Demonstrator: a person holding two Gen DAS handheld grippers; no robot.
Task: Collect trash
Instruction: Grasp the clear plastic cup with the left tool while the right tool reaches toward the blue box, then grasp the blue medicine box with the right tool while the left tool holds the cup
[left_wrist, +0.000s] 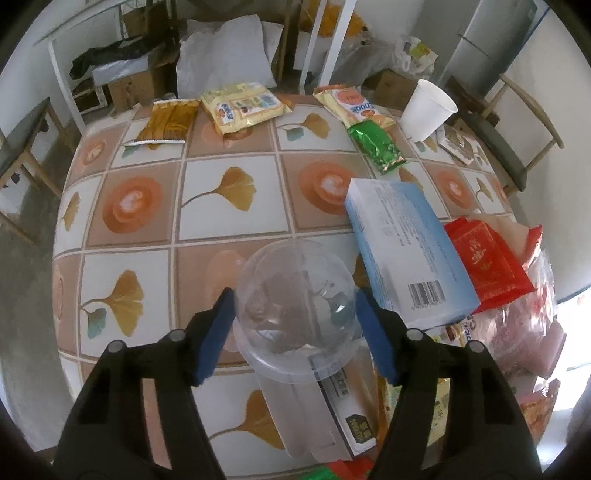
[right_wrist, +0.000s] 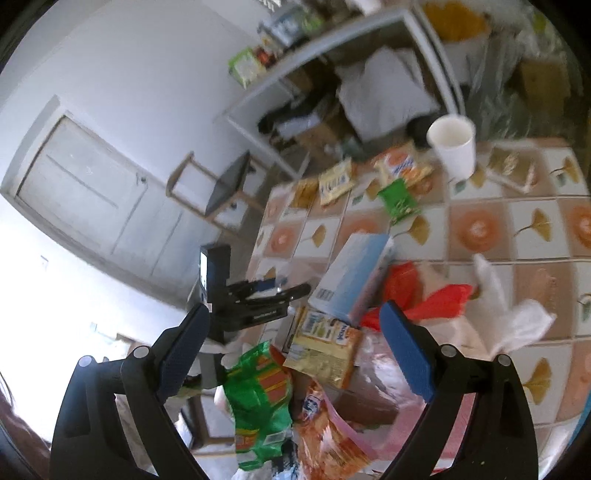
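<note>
- While the counter (left_wrist: 229, 206) carried loose litter on most sides of the blue box (left_wrist: 406, 247), the bare stretch lay to the left of that box.
- A heap of wrappers (right_wrist: 258, 398) lay on the near side of the blue box, and the right tongs (right_wrist: 293, 312) hung over it with the jaws wide and nothing between them.
- The blue box itself looked like light, stiff card, and one end of it was propped up on the heap.
- A white paper cup (left_wrist: 428, 110) stood well beyond the blue box, at the far edge of the counter.
- The clear plastic cup (left_wrist: 291, 280), the piece in hand, lay just left of the blue box at its near end, base pointing away and rim toward the camera.
- The left tongs (left_wrist: 295, 295) straddled that cup at a middling width, with a blue pad (left_wrist: 218, 332) close against each side. I could not tell whether the pads pressed on it or only stood beside it.
- By its look the cup was very light, thin-walled and slick, so it would probably buckle under a hard squeeze and slip out of a loose one.
- The best hold was likely low on the wall near the stiffer rim, with the pads square across its widest part.
- Brown dregs seemed to sit inside, so tipping it could spill them.
</note>
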